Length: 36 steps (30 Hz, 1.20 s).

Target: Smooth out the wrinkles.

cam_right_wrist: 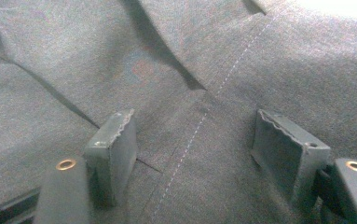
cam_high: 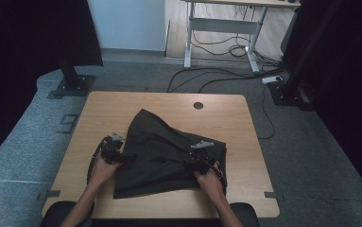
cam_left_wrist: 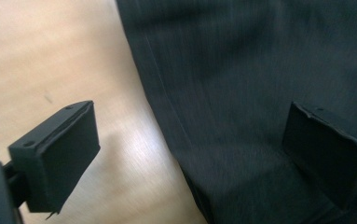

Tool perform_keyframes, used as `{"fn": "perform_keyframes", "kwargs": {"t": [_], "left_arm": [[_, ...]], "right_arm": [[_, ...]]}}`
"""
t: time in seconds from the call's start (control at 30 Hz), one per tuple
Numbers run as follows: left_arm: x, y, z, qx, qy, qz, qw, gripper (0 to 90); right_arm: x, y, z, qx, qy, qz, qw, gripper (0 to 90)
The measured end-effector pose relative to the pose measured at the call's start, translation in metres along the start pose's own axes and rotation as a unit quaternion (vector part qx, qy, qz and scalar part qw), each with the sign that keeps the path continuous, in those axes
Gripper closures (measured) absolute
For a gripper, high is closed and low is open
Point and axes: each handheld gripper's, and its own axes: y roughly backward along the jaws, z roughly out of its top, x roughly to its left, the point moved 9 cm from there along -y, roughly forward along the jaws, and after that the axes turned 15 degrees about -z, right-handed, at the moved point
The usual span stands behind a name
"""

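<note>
A dark grey garment lies crumpled on the wooden table, one corner pointing toward the far side. My left gripper is at the garment's left edge. In the left gripper view it is open, with one pad over bare wood and the other over the cloth. My right gripper is over the garment's right part. In the right gripper view it is open just above flat cloth, and a pale stitched seam runs between the pads.
A round cable hole sits near the table's far edge. Bare wood shows around the garment on all sides. Beyond the table there are black stand bases, floor cables and a white desk frame.
</note>
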Motion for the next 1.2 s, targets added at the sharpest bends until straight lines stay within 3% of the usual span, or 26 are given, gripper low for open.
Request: {"fn": "perform_keyframes", "kwargs": {"t": [0.03,0.2,0.43,0.53,0.6,0.67,0.73,0.77,0.8,0.9,1.1,1.2], "left_arm": [[0.0,-0.001,-0.001,-0.01,0.008,-0.008,0.9999,1.9],[0.001,-0.002,-0.002,-0.025,-0.002,-0.007,0.9997,0.0],[0.001,-0.002,-0.002,-0.023,-0.004,-0.007,0.9997,0.0],[0.0,-0.002,-0.002,-0.026,-0.004,-0.005,0.9997,0.2],[0.0,-0.002,-0.002,-0.026,-0.004,-0.004,0.9996,0.9],[-0.001,-0.002,-0.003,-0.026,-0.004,-0.005,0.9996,1.0],[-0.001,-0.002,-0.003,-0.025,-0.002,-0.007,0.9997,0.5],[-0.001,-0.002,-0.003,-0.024,-0.002,-0.006,0.9997,0.0],[-0.001,-0.003,-0.002,-0.023,-0.001,-0.005,0.9997,0.0],[-0.002,-0.004,-0.001,-0.017,0.003,-0.002,0.9998,0.0],[-0.005,-0.006,0.001,-0.019,0.003,-0.002,0.9998,0.0],[-0.009,-0.005,0.003,-0.019,-0.006,-0.012,0.9997,8.3]], "right_arm": [[0.0,0.0,0.0,-0.002,-0.001,0.003,1.0,30.6],[-0.004,0.006,0.003,0.003,0.001,0.017,0.9999,25.1],[-0.008,0.026,0.04,-0.037,0.004,0.009,0.9993,20.1],[-0.003,0.016,0.053,-0.038,0.016,0.003,0.9992,15.7],[0.005,0.004,0.054,-0.023,0.016,0.01,0.9996,14.5],[0.01,-0.011,0.048,-0.007,0.02,0.008,0.9997,13.8],[0.013,-0.026,0.036,0.005,0.04,-0.012,0.9991,10.8],[0.012,-0.031,0.033,-0.006,0.041,-0.02,0.9989,5.9],[0.011,-0.033,0.033,-0.01,0.03,-0.022,0.9993,3.6],[0.011,-0.033,0.033,0.001,0.032,-0.033,0.999,1.9],[0.012,-0.035,0.033,-0.006,0.019,-0.042,0.9989,0.0],[0.013,-0.035,0.033,-0.01,0.016,-0.046,0.9988,0.0]]}}
